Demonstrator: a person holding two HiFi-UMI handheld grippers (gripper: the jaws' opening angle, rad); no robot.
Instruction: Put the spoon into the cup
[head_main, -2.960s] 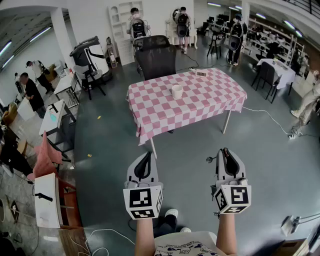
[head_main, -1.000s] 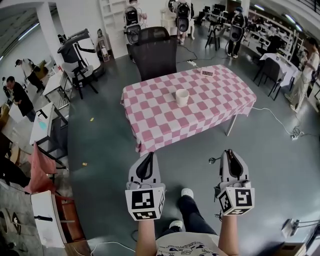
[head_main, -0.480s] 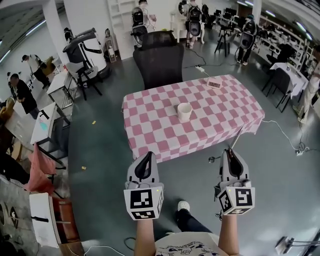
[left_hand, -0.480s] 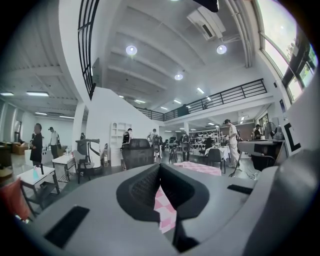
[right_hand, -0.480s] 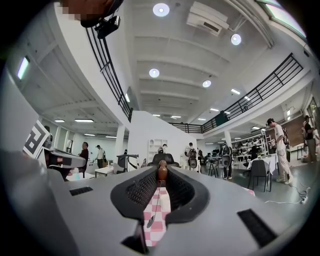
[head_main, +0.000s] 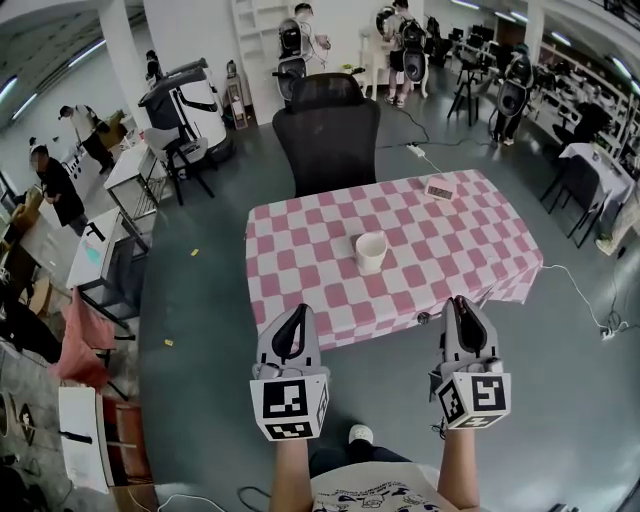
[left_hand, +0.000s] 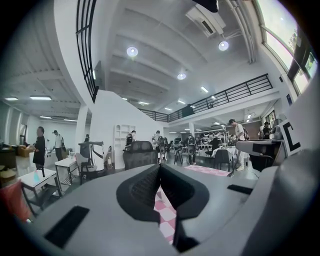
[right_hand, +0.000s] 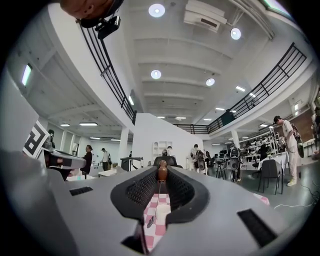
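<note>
A white cup (head_main: 371, 251) stands upright near the middle of the pink-and-white checked table (head_main: 290, 260). Both grippers are held level just short of the table's near edge. My right gripper (head_main: 458, 303) is shut on a thin metal spoon (right_hand: 156, 200). The spoon's brown end sticks up between the jaw tips and its shaft hangs down. In the head view the spoon (head_main: 424, 319) pokes out to the left of that gripper. My left gripper (head_main: 298, 312) is shut with nothing in it, and its jaw tips (left_hand: 159, 166) meet. The cup lies ahead, between the two grippers.
A black office chair (head_main: 327, 130) stands behind the table. A small display box (head_main: 439, 189) sits at the table's far right. Desks and a pink cloth (head_main: 80, 340) crowd the left side. Several people stand at the back. A cable (head_main: 585, 305) lies on the floor at right.
The table and cup have come nearer and lower in the head view as the person walks up to them. Both grippers keep their pose, the right one still shut on the spoon.
</note>
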